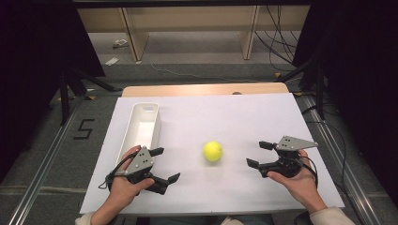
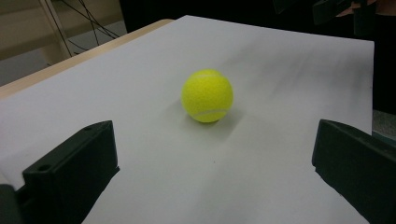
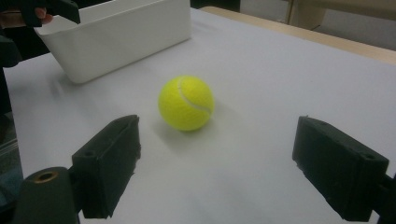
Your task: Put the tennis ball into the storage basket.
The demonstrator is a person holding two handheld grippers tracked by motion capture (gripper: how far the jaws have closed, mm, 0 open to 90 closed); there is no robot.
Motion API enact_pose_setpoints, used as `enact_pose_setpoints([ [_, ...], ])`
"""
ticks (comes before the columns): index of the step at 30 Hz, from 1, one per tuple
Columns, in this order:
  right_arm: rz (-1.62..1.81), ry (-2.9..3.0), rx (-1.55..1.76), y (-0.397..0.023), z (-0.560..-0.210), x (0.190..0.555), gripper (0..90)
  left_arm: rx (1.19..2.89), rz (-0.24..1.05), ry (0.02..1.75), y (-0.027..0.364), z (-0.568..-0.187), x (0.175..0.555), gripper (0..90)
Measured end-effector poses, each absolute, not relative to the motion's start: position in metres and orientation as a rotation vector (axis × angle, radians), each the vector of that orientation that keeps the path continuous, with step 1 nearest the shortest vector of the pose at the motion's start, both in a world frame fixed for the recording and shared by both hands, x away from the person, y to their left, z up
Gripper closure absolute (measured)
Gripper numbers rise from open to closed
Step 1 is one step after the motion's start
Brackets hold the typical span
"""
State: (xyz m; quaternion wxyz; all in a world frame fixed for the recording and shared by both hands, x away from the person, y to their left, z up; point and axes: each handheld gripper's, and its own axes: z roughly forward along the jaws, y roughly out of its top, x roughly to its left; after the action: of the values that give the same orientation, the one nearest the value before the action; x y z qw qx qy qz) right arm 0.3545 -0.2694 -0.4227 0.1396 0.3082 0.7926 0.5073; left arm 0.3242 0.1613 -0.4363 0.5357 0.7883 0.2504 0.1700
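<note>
Tennis ball (image 1: 212,151) sits mid-sheet, apart from bin (image 1: 134,123), seemingly.

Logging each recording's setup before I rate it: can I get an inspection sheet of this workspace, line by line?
Surface: white sheet over a wooden table, bare apart from the items below.
Job's things: yellow tennis ball lies free on the sheet, between the two grippers, touched by neither.
White bin: long and narrow, at the sheet's left side, looks empty.
Clutter: nothing seen on the sheet.
Grippers: left gripper and right gripper both have jaws wide apart, each pointed toward the ball.
Cables: a black cable loops from the left gripper; loose cables on the floor beyond the table.
Surroundings: wooden shelving behind the table, grey floor, a "5" marked on the floor at left.
</note>
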Motion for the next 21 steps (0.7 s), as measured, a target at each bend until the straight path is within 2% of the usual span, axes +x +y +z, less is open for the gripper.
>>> enact_pose_setpoints([
  [21,1.458,2.307,0.872,-0.251,-0.425,0.364,15.8,1.887,0.407,0.587,0.159,-0.436,0.323,0.0],
])
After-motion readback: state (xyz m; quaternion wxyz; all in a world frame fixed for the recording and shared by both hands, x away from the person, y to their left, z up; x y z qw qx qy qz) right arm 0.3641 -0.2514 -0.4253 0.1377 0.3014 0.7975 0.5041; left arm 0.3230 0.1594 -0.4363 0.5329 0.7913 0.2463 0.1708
